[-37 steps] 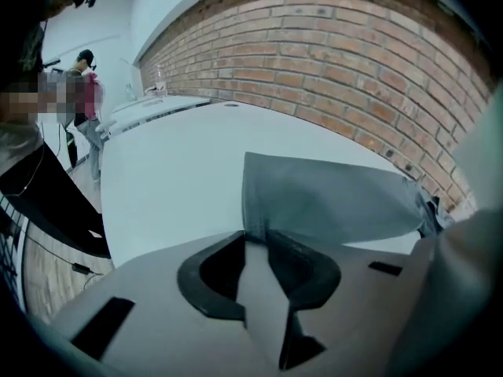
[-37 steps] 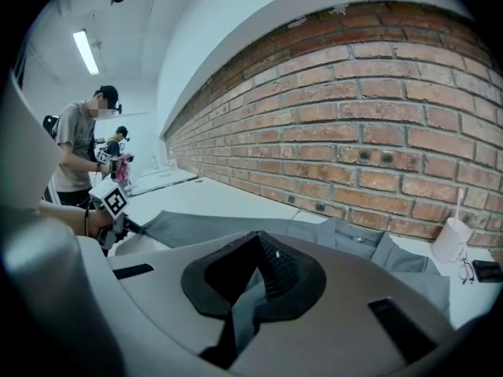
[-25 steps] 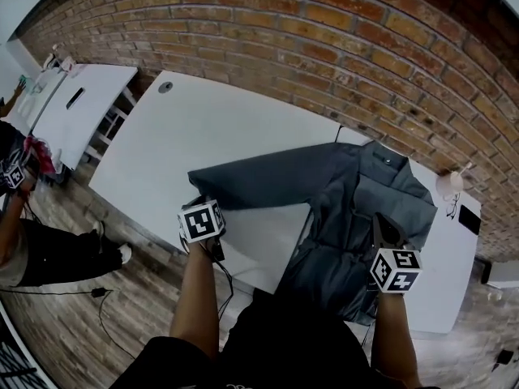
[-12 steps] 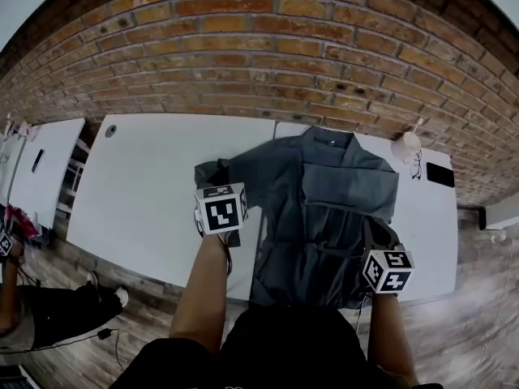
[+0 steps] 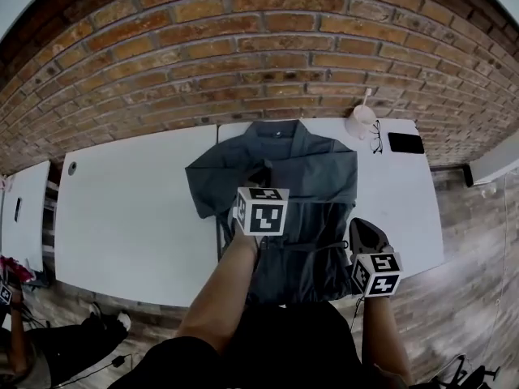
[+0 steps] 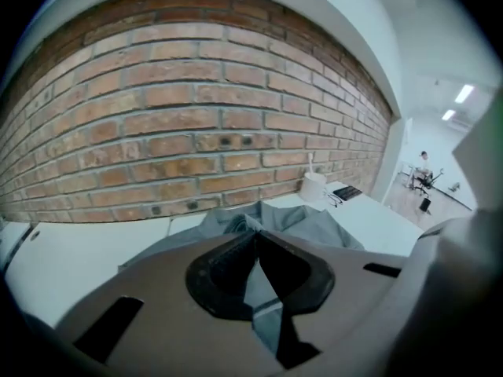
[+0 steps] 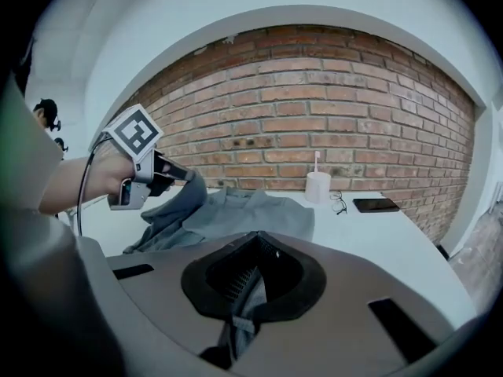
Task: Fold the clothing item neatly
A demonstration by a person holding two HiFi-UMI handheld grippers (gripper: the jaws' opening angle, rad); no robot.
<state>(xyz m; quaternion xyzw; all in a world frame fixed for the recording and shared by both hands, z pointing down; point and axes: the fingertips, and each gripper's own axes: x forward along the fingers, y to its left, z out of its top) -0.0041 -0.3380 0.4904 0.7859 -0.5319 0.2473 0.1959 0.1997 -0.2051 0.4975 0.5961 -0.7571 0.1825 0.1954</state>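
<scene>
Head view: a cube hides the tips of the left gripper (image 5: 262, 186). The right gripper (image 5: 363, 235) sits at the near edge of the shirt (image 5: 316, 164), which the person's body cuts off. The shirt lies on a white table (image 5: 122, 209) below a brick wall (image 5: 259, 55). Left gripper view: jaws pinch grey shirt cloth. Right gripper view: jaws clamp the shirt's edge. The sleeve (image 7: 177, 199), stretched leftward a second ago, now hangs over the shirt's front.
</scene>
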